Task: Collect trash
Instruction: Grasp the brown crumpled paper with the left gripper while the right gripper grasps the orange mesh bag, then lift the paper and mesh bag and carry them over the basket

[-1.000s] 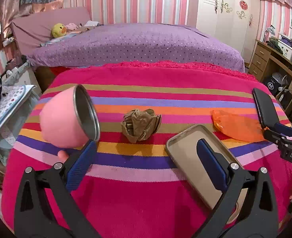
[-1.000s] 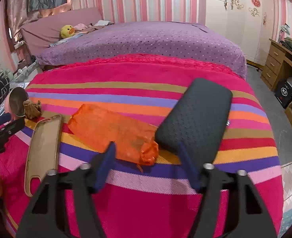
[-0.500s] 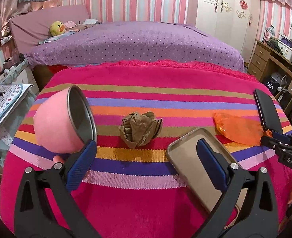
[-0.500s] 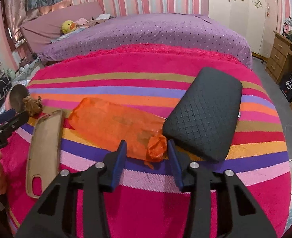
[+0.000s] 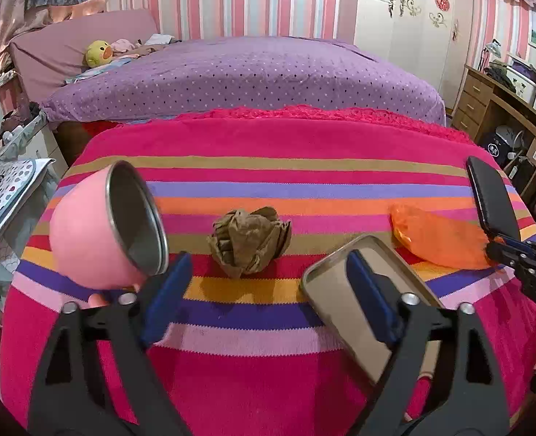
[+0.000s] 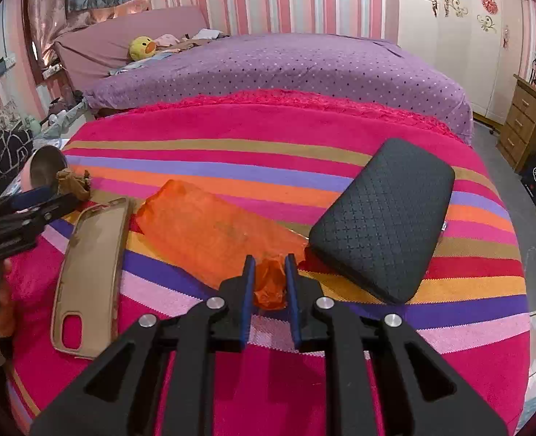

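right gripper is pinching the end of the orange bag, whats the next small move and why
Probably lift it straight up. The right gripper has its fingers closed on the bunched end of the orange bag, whose body lies flat on the blanket between the phone case and the black pouch. A short lift would test the grip and clear both.

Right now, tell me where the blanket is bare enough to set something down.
Bare: the far stripes between the red lace edge and the objects, and the near pink band in front of the right gripper. Crowded: the middle row, with pink cup, crumpled paper, phone case, orange bag and black case.
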### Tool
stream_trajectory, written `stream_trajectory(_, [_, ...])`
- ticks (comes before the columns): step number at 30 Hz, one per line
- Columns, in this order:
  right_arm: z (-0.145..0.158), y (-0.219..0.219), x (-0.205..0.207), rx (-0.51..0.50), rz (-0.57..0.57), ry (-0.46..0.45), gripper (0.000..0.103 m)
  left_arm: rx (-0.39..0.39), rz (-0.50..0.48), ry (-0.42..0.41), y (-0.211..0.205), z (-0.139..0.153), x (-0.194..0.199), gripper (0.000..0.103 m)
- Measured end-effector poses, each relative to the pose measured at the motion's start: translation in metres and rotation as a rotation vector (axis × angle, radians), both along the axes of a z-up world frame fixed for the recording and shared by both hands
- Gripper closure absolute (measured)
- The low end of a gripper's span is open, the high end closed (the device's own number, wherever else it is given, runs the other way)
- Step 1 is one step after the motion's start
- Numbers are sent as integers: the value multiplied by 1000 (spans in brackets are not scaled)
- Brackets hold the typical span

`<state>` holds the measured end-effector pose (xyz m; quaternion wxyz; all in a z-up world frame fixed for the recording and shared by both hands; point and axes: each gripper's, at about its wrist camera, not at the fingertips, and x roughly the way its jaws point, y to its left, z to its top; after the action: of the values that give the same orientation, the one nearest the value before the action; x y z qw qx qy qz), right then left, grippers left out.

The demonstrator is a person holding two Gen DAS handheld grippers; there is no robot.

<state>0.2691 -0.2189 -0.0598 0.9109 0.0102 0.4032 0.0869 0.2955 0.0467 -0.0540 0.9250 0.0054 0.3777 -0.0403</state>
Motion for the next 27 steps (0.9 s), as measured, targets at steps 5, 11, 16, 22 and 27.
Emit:
stream_trajectory(5, [2, -8, -2, 17, -11, -9, 86, 0, 3, 19, -2, -4, 9, 59])
stream_trajectory(11, [10, -19, -10, 38, -23, -55, 86, -2, 4, -3, -2, -1, 5, 101])
stream_trajectory(16, [20, -24, -23, 44, -31, -111, 86, 0, 2, -30, -3, 5, -7, 103])
stream_trajectory(22, [28, -32, -38, 45, -37, -143, 86, 4, 1, -58, -5, 13, -26, 103])
stream_trajectory(27, [32, -50, -47, 69, -67, -171, 86, 0, 35, -66, -6, 13, -27, 94])
